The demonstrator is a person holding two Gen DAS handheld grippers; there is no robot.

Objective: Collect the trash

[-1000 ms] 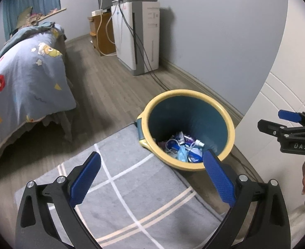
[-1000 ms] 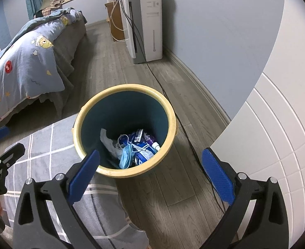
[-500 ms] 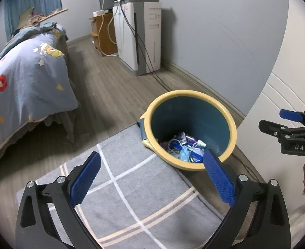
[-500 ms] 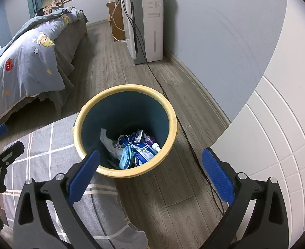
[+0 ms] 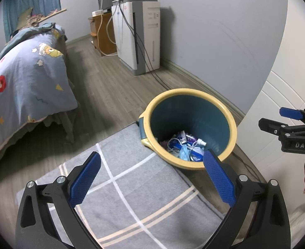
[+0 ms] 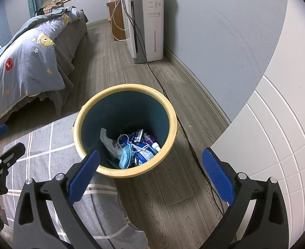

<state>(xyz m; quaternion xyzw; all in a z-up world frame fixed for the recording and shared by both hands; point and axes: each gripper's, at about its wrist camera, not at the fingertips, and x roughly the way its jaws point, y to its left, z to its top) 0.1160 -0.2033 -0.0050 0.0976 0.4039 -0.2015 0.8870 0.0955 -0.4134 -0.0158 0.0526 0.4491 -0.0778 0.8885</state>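
A blue bin with a yellow rim [image 5: 233, 124] [image 6: 173, 116] stands on the wood floor at the rug's corner. Inside lies trash [image 5: 185, 147] [image 6: 131, 147]: a blue face mask, white tissue, wrappers and a small bottle. My left gripper [image 5: 152, 178] is open and empty, above the rug and left of the bin. My right gripper [image 6: 152, 172] is open and empty, hovering just short of the bin's near rim. Each gripper shows at the edge of the other's view, the right gripper [image 5: 285, 118] and the left gripper [image 6: 3, 139].
A grey checked rug [image 5: 131, 197] [image 6: 38, 155] covers the near floor. A bed with a blue quilt [image 5: 22, 83] stands left. A white appliance [image 5: 144, 37] with cables sits against the far wall. A black cable [image 6: 194, 145] runs past the bin. White panelling [image 6: 276, 145] is right.
Both grippers stay open and empty. Both views have shifted slightly, the bin sitting a little lower and further right in the left wrist view; the trash lies unchanged.
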